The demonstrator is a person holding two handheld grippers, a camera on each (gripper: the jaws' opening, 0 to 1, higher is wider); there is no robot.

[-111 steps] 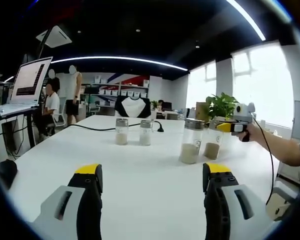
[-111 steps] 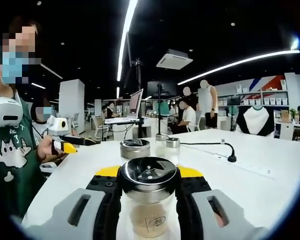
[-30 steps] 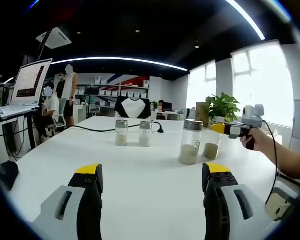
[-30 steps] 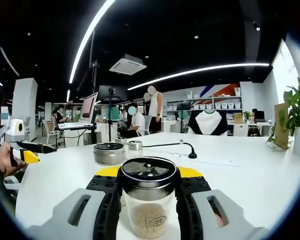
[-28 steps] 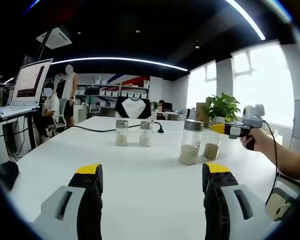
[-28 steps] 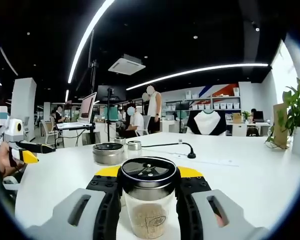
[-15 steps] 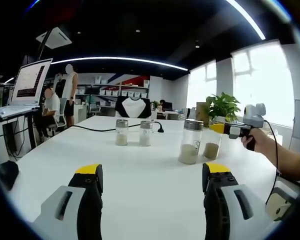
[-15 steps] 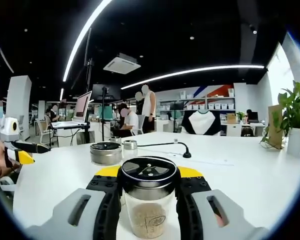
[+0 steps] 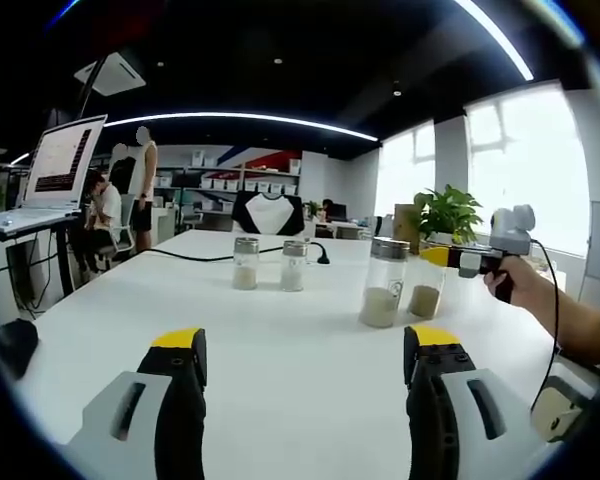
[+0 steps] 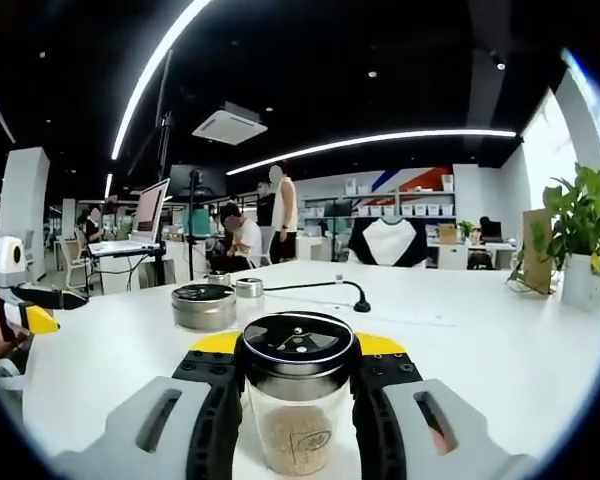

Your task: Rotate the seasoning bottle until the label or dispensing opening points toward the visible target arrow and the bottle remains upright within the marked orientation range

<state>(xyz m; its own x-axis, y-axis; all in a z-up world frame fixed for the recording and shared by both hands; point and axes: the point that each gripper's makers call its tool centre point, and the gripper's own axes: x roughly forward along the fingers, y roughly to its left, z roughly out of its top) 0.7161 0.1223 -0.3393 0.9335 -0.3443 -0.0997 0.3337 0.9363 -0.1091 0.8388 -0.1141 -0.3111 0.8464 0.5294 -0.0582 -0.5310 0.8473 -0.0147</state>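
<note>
Your right gripper (image 10: 298,385) had its jaws clamped on the seasoning bottle (image 10: 297,405), upright on the white table (image 10: 500,350), a second jar (image 10: 203,306) just behind. Your left gripper (image 9: 302,350) stayed wide open, holding nothing, well short of the two small shakers (image 9: 269,264).

**Four bottles on one table, one between the right jaws**

In the left gripper view, the left gripper (image 9: 300,375) hangs over the near part of the table (image 9: 280,340), jaws wide apart. Beyond, left of centre, two small jars (image 9: 269,265) stand side by side. To their right stands a taller bottle (image 9: 384,283), and just behind it the seasoning bottle (image 9: 426,292), upright on the table between the jaws of the right gripper (image 10: 296,385). A potted plant (image 9: 448,212) seems farther back.
</note>
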